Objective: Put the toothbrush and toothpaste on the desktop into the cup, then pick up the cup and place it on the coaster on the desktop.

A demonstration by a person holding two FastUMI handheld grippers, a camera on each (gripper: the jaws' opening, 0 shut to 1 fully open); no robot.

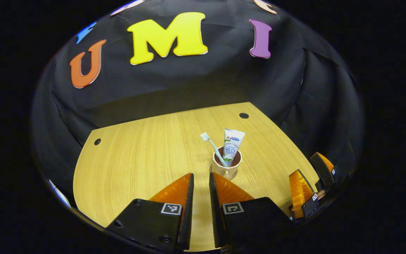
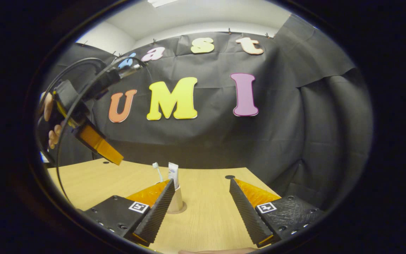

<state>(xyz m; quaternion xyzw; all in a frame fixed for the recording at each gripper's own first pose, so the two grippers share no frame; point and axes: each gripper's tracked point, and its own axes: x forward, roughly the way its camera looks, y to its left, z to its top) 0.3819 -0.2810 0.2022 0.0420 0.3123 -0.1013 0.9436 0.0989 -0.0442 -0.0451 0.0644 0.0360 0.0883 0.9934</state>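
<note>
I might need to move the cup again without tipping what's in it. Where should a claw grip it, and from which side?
Probably the cup's lower wall, from the side: it stands upright, and the toothbrush and toothpaste stick out above the rim, blocking a top approach.

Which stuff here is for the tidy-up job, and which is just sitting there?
For the job: cup, toothbrush and toothpaste standing inside it, coaster under the cup, left gripper, right gripper.

Just there: wooden desktop, its round holes, a hand.
</note>
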